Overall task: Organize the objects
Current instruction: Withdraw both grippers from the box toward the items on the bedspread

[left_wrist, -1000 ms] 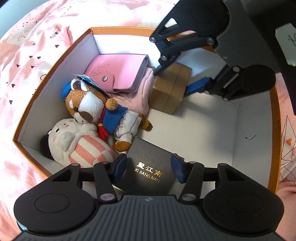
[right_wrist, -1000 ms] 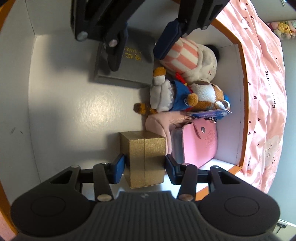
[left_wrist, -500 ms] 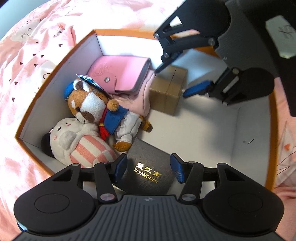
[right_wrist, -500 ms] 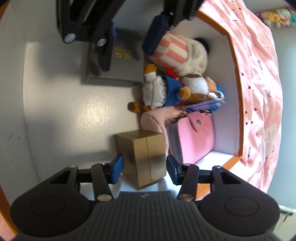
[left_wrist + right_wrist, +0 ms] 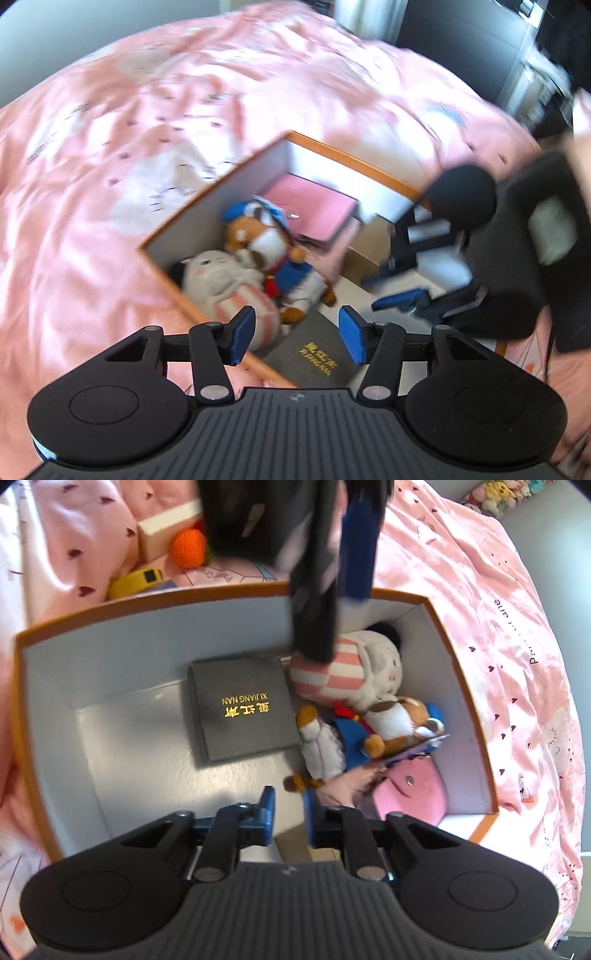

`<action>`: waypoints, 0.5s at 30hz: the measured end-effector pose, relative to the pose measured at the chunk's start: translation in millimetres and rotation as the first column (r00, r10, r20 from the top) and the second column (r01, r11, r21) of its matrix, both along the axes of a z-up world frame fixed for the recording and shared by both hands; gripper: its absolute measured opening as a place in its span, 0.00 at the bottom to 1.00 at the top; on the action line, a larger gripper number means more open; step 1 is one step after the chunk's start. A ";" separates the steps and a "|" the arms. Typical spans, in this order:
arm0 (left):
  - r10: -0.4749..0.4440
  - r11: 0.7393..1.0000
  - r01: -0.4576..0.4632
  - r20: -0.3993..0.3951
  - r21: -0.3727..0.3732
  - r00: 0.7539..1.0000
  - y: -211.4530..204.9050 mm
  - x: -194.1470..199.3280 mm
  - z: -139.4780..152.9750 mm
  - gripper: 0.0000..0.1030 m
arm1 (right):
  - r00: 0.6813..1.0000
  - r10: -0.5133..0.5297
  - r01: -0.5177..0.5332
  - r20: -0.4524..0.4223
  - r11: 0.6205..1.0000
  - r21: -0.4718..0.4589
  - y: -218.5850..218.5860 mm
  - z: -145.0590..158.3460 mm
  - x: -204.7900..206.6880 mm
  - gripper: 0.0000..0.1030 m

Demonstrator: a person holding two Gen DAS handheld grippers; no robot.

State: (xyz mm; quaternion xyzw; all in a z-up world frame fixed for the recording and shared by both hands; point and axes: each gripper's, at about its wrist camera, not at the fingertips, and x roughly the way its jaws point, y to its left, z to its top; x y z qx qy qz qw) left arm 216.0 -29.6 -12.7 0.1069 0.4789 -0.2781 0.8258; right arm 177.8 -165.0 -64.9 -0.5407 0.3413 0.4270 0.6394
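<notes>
orange-rimmed box sits open on the pink bedspread, white inside, and it's the anchor for everything. against its far wall from the right wrist view lies the dark grey case with gold lettering, flat on the floor of the box. just beside that case, tucked into the corner, the pink-striped plush, touching the brown dog plush in its blue outfit. next along the same wall, the pink wallet with its snap stud, lying on something pale pink. a gold box is nearer the box's middle, partly hidden behind the right gripper in the left wrist view.

outside the box, past its far rim: an orange knitted ball, a yellow tape measure, a cream block, all on the bedspread.

left gripper hangs above the box's near corner, jaws apart, nothing between them. right gripper is over the box floor, jaws closing, a narrow gap left, gripping nothing. the left view is blurred.
</notes>
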 end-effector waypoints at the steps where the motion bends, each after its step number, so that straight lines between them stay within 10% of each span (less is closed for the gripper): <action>1: 0.050 0.999 -0.050 0.000 -0.003 0.999 4.4 -0.4 -0.9 0.60 | 1.000 0.001 -0.001 0.011 1.000 -0.009 3.7 -7.4 0.4 0.11; 15: 0.412 0.911 -0.412 0.037 0.014 0.911 68.3 -46.8 -17.6 0.59 | 1.000 -0.011 0.011 0.007 1.000 0.012 32.7 -40.1 8.6 0.01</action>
